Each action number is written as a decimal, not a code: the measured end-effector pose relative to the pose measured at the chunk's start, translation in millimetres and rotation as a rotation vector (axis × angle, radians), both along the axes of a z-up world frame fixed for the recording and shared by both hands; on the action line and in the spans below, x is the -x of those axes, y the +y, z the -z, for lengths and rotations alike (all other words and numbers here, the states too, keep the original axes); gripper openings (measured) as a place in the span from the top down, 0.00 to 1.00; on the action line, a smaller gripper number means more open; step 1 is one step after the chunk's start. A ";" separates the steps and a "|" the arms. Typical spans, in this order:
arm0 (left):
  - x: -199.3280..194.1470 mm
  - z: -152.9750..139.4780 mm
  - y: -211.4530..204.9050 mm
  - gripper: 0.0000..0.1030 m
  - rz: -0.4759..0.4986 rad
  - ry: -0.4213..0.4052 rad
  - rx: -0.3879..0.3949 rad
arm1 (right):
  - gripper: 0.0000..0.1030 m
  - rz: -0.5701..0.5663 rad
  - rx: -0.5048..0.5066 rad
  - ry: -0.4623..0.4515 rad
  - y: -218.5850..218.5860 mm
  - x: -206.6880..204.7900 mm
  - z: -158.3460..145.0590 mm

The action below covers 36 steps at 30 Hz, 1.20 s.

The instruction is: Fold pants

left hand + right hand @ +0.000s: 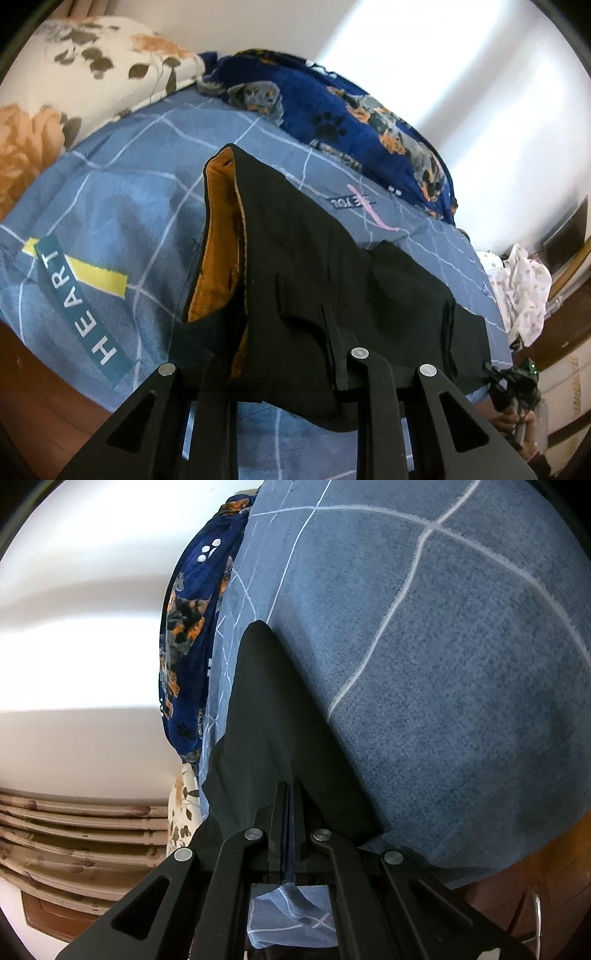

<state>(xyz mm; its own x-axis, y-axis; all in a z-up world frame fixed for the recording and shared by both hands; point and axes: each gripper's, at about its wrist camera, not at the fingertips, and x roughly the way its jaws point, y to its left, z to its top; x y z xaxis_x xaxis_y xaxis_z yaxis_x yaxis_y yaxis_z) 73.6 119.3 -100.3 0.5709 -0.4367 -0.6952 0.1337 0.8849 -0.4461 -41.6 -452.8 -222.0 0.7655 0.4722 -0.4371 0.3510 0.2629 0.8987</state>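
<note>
We hold the black pants (pixel 314 258) over the blue bed cover (pixel 110 206): the left tongs (pixel 284 354) are clamped on the waist part, and the right tongs (pixel 290 812) are closed on the other end. To fold well, we should keep the cloth stretched between both grips and lift evenly, so the orange lining (pixel 218 236) stays inside.

My left gripper's (pixel 288 339) fingertips are buried under the pants (pixel 314 258). Right-wrist view: pants' (pixel 258 720) far end runs behind the blanket (pixel 192 627). My right hand (pixel 517 424) is cut off at the frame edge.
</note>
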 end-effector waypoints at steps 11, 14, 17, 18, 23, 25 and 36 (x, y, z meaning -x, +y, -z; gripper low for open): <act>6.1 -36.2 -38.7 0.79 0.054 -0.117 -0.110 | 1.00 -0.012 0.058 0.052 2.7 -8.6 -11.7; 7.2 -41.5 -45.0 0.79 0.063 -0.135 -0.118 | 0.80 -0.023 0.213 0.065 10.1 -12.3 -33.9; 8.2 -46.0 -51.5 0.79 0.075 -0.151 -0.134 | 0.53 -0.035 0.364 0.046 22.2 -15.5 -59.9; 8.6 -47.2 -53.5 0.79 0.078 -0.155 -0.137 | 0.49 -0.036 0.415 0.038 26.8 -16.1 -68.9; 10.2 -53.9 -63.7 0.79 0.092 -0.176 -0.146 | 0.48 -0.037 0.456 0.010 36.7 -17.0 -81.6; 10.6 -57.1 -67.9 0.79 0.097 -0.186 -0.153 | 0.47 -0.037 0.442 0.001 37.8 -17.2 -81.2; 16.0 -72.3 -98.4 0.79 0.154 -0.238 -0.169 | 0.43 -0.053 0.382 -0.003 45.5 -21.2 -71.6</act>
<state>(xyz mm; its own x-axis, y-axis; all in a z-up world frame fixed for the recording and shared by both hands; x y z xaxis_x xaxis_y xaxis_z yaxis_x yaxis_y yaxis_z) 57.5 20.9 -28.0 0.6624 -0.4206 -0.6199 0.3545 0.9050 -0.2352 -20.4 -407.3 -150.4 0.7460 0.3144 -0.5870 0.3255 0.5969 0.7333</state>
